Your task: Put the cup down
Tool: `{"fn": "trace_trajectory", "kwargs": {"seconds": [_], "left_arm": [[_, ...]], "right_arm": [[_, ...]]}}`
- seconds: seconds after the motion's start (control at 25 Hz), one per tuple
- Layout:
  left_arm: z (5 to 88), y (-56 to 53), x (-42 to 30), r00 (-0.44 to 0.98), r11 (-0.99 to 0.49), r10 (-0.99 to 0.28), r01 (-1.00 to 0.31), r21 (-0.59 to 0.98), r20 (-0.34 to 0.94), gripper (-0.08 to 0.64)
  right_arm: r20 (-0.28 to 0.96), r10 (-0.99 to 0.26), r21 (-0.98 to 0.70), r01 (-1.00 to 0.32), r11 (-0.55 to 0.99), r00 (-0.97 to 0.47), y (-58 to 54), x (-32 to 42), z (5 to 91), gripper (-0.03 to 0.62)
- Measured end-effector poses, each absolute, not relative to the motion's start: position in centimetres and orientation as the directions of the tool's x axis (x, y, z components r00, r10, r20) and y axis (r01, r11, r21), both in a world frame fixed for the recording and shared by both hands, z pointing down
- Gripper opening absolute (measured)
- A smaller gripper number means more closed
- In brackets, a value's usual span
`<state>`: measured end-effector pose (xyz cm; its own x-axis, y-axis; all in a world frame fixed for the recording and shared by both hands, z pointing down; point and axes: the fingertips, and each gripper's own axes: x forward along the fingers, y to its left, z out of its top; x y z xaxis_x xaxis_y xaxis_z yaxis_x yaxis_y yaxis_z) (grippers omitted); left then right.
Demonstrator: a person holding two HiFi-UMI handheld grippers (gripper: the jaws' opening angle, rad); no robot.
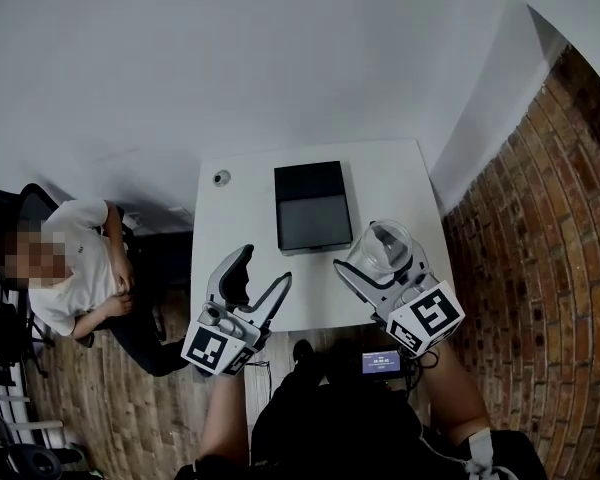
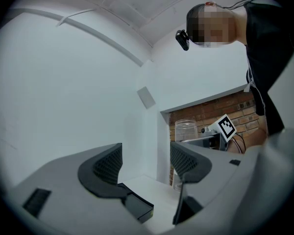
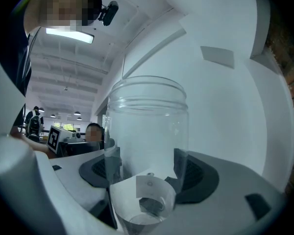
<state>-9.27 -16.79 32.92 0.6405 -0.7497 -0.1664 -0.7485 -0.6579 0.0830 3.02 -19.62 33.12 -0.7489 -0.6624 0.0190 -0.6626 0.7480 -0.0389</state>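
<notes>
The right gripper (image 1: 378, 258) hangs over the white table (image 1: 230, 233), right of the black box (image 1: 312, 206), clamped on the upright clear cup (image 1: 385, 241). I'd lower it level (base flat before releasing), inboard of the near right edge; bare top lies there. The left gripper (image 1: 265, 268) gapes empty, well apart.

The cup (image 1: 385, 243), a clear jar-shaped vessel with a ribbed neck and a curled white label low down, is standing upright between the pressing jaws of the right gripper (image 1: 378, 258), hanging over the right front part of the white tabletop (image 1: 245, 203).
</notes>
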Motion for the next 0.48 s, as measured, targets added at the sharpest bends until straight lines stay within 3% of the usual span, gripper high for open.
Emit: {"fn": "trace_trajectory", "kwargs": {"seconds": [0.48], "left_arm": [[34.1,-18.6,-10.8,0.649,-0.66,-0.75,-0.747,0.079,-0.129,0.311]], "right_arm": [[0.025,-0.688,-0.028,-0.689,0.725,-0.725,-20.9,2.1,33.4,0.362]]}}
